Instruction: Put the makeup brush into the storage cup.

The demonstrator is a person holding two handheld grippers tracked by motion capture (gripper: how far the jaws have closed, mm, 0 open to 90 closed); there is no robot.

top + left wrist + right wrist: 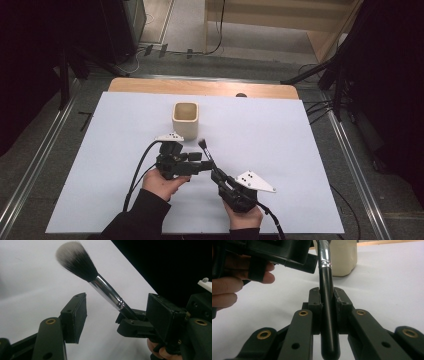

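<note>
A makeup brush (205,151) with a black handle, silver ferrule and dark, white-tipped bristles (75,260) points up and away from me. My right gripper (217,174) is shut on its handle (327,305), low at the table's middle front. My left gripper (205,165) reaches in from the left and stands open (120,315), its jaws on either side of the ferrule (107,291) without touching it. The right gripper's jaws (131,323) clamp the handle just below. A cream square cup (185,120) stands upright behind both grippers, its mouth empty.
A white sheet (280,150) covers the table, with a wooden edge (200,87) at the back. The cream cup (345,257) rises right behind the brush in the right gripper view. Cables trail from both grippers toward me. Dark stands and rails flank the table.
</note>
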